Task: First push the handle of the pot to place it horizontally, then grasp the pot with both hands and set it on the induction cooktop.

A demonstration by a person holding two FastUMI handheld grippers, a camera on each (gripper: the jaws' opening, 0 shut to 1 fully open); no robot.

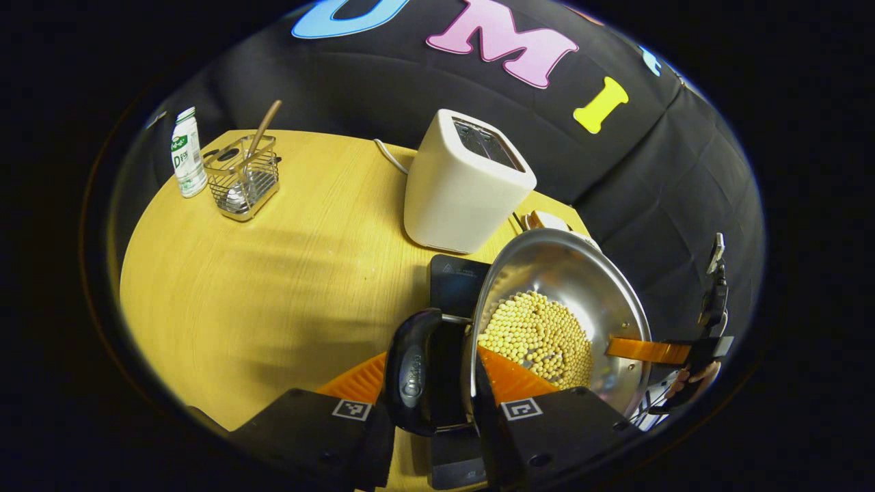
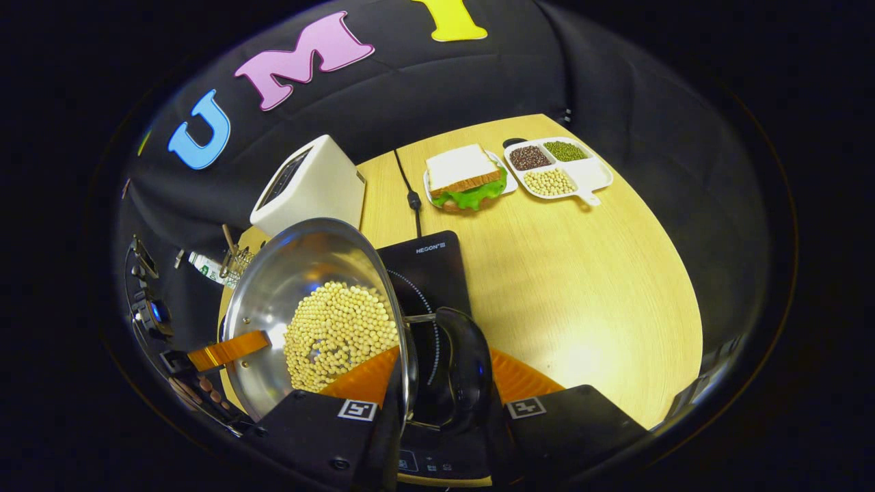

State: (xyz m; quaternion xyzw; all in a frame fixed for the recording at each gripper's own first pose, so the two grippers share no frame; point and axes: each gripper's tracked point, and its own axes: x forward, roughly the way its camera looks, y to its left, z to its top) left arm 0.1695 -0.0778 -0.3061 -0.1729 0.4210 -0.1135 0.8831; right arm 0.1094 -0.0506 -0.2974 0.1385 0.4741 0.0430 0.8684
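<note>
Now both grippers are gripping the pot (image 1: 560,301) by its black side handles, the left gripper (image 1: 437,410) clamping one handle (image 1: 410,372) and the right gripper (image 2: 441,410) the other, over the cooktop (image 2: 427,270).

One pot (image 1: 567,301), one cooktop (image 2: 427,273), one toaster (image 1: 465,184), one bottle (image 1: 187,154), one sandwich (image 2: 465,174), two tongs (image 1: 431,417) (image 2: 444,417)

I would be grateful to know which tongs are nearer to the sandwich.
Right. The right tongs grip the pot on the side facing the sandwich; the left tongs hold its opposite side, with the pot between them and the sandwich.
</note>
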